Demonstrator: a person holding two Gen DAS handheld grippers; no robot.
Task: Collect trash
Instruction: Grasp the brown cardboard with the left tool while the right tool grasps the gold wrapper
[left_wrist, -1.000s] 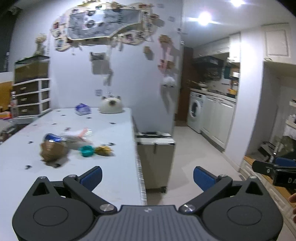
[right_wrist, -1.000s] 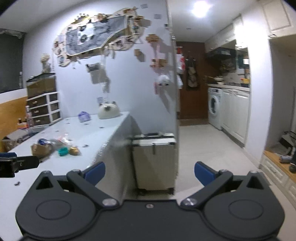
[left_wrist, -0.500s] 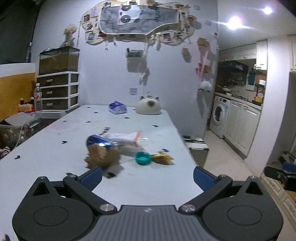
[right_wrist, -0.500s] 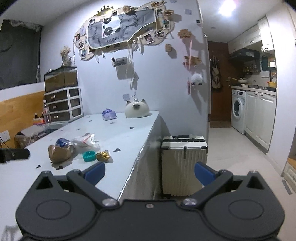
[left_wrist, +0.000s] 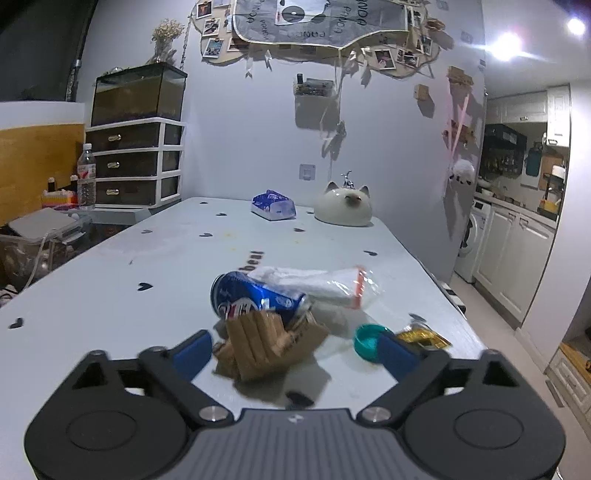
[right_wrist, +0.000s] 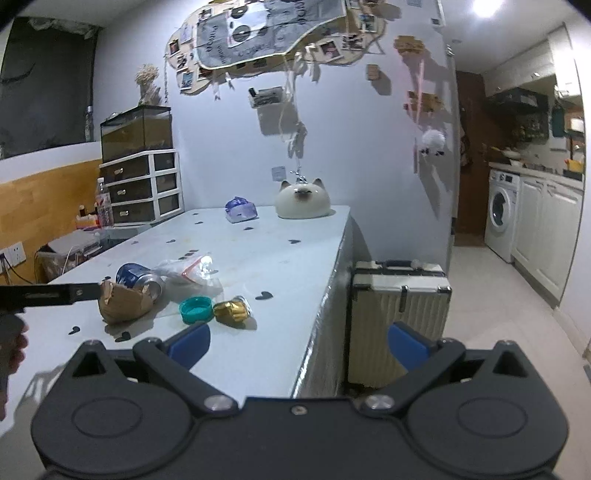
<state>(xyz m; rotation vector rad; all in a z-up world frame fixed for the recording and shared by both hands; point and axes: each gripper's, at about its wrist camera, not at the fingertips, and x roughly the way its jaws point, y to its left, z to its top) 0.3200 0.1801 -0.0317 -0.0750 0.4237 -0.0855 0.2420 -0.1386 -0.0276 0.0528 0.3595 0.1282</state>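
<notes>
A trash heap lies on the white table (left_wrist: 110, 288). It holds crumpled brown paper (left_wrist: 266, 347), a blue can (left_wrist: 255, 299) on its side, a clear plastic bag (left_wrist: 325, 284), a teal cap (left_wrist: 365, 341) and a gold wrapper (left_wrist: 423, 338). My left gripper (left_wrist: 295, 354) is at the heap with its jaws closing. The brown paper sits between them and the pads stand apart from it. My right gripper (right_wrist: 298, 345) stands open with nothing in it, over the table's near right edge, just short of the cap (right_wrist: 195, 309) and wrapper (right_wrist: 232, 312). One of the left gripper's fingers (right_wrist: 74, 293) reaches the paper (right_wrist: 123, 304) from the left.
A white cat-shaped ornament (left_wrist: 343, 210) and a tissue pack (left_wrist: 273, 205) stand at the table's far end. A pale suitcase (right_wrist: 399, 295) stands on the floor by the table's right side. Drawers (left_wrist: 136, 162) and a water bottle (left_wrist: 86, 173) are at the left. A hand (right_wrist: 11, 350) shows at the left edge.
Both grippers have swung left and come closer to the table. The left one now has the brown paper between its jaws, which have narrowed a little. The right one stays open.
</notes>
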